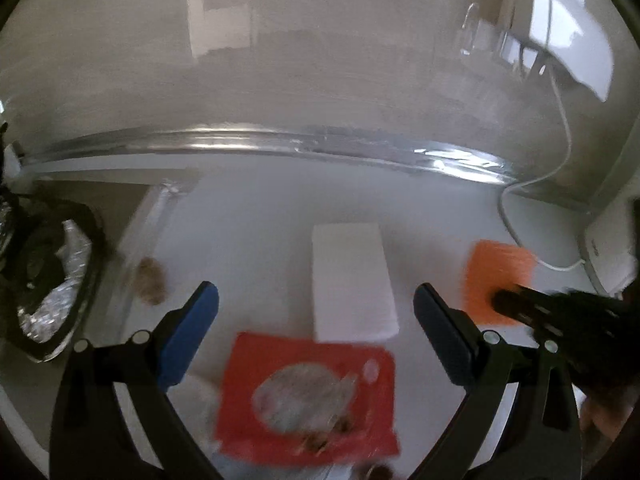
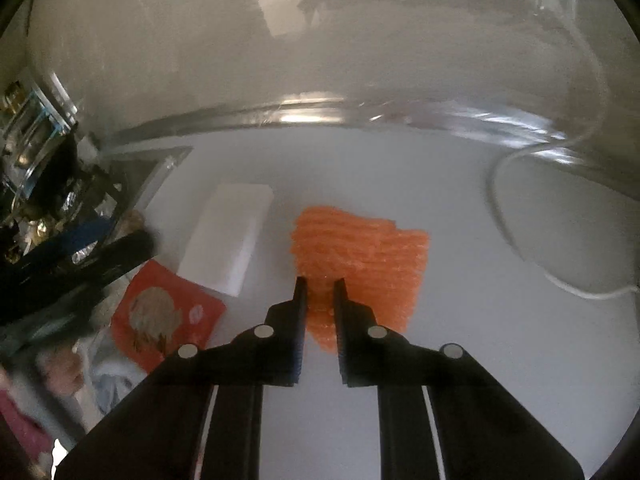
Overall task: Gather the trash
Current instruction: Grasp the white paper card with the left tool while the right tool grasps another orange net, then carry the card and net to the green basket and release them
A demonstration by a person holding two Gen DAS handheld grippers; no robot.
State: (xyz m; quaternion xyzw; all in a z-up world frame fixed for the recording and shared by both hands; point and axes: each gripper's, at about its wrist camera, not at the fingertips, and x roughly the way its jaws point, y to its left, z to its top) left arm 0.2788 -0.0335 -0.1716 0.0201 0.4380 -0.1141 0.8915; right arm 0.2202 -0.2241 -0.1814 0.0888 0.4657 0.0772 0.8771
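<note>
The left gripper (image 1: 316, 300) fills the lower part of the left wrist frame: two black curved arms, each tipped with a flat blue pad and carrying a pair of round silver screws. In the right wrist frame the right gripper (image 2: 320, 292) has black fingers with ribbed inner faces, four silver screws and pale slots along its base. At lower left, a blurred dark-red patch may be a sleeve.
</note>
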